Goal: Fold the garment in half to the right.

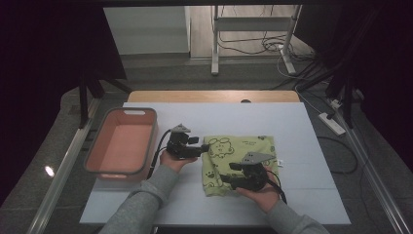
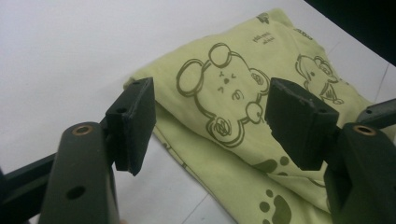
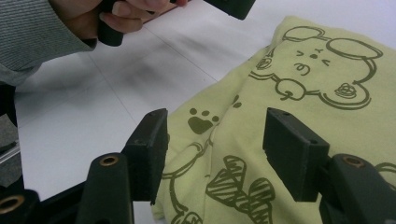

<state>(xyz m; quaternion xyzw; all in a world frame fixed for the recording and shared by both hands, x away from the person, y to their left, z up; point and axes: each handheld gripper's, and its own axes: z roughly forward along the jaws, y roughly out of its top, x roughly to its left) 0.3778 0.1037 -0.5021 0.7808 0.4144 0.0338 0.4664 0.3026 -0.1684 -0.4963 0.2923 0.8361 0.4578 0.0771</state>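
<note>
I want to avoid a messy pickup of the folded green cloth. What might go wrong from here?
1. Both grippers, left and right, stand open at the left edge of the folded cloth; pinching only the top layer might unfold it.
2. Both aim at the same side, so lifting may leave the far side dragging on the table.
3. The pink bin sits beside the left hand; a swing might knock it.

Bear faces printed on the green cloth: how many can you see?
2. One large bear face lies near the folded cloth's corner by the left gripper; a smaller one sits farther along. Folds may hide others.
</note>
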